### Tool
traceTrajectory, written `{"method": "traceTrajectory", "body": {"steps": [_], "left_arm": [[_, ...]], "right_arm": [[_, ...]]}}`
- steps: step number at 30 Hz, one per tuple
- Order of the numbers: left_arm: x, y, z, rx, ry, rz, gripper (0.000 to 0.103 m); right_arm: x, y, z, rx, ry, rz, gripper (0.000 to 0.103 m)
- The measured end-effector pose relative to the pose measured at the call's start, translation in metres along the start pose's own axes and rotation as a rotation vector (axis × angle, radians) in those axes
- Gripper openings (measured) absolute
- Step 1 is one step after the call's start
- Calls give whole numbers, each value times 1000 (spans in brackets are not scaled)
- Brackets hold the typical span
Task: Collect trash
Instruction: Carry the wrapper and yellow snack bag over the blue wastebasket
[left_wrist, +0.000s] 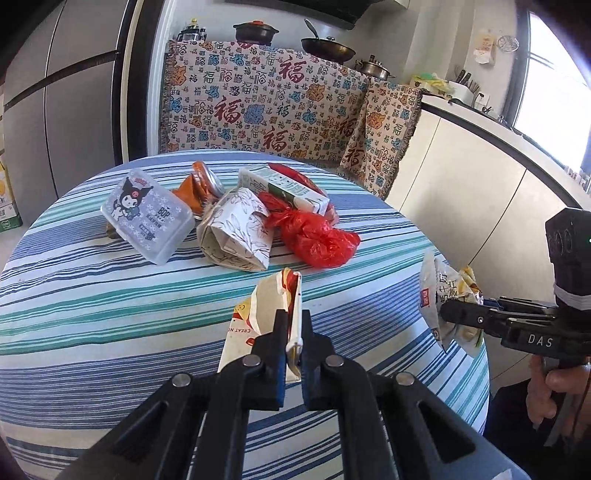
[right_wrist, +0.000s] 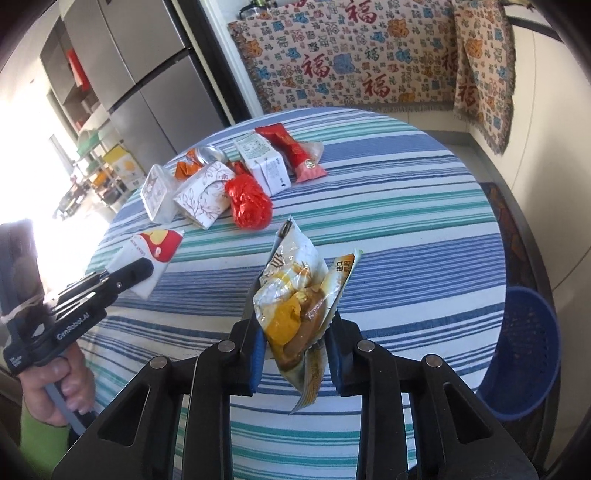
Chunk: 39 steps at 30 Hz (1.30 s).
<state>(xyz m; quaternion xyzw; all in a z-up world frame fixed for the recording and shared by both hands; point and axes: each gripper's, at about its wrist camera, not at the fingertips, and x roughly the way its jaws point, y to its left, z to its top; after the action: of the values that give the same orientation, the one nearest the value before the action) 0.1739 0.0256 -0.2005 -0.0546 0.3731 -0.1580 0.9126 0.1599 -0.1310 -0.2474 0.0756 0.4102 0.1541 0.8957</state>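
Trash basket (right_wrist: 524, 354) stands low at the right, nearer the right gripper (right_wrist: 295, 354), whose jaws pinch a snack wrapper (right_wrist: 295, 295); left gripper (left_wrist: 291, 354) jaws clamp a flattened carton (left_wrist: 266, 306).

Low in the frame the left gripper (left_wrist: 293, 334) is pinching a white-and-red wrapper (left_wrist: 264, 314) above the striped tablecloth (left_wrist: 110, 314), while at right the right gripper (left_wrist: 452, 314) is gripping a crumpled snack bag (left_wrist: 437, 291).
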Motion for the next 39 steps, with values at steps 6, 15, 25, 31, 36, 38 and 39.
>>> {"method": "traceTrajectory", "body": {"steps": [6,15,25,31,36,38,39], "left_arm": [[3,-18,-1,32,2,-14,5],[0,-47,2,63,-6,-37,5],[5,-88,10,88,3,-76,5],[13,-128,20,116,3,-136,5],[24,-164,27,154,17,-187,5],[28,-179,31,171,21,-208,5],[31,-186,32,177,24,-220,5]], "right_arm": [[-5,-9,-4,14,-9,15,28],[-9,-15,-4,27,-16,43,28],[-27,-33,-2,60,-53,64,28],[-51,-63,1,83,-82,34,28],[-69,-94,2,104,-90,-2,28],[-76,-109,1,114,-91,-19,28],[-80,-117,1,120,-89,-28,28]]}}
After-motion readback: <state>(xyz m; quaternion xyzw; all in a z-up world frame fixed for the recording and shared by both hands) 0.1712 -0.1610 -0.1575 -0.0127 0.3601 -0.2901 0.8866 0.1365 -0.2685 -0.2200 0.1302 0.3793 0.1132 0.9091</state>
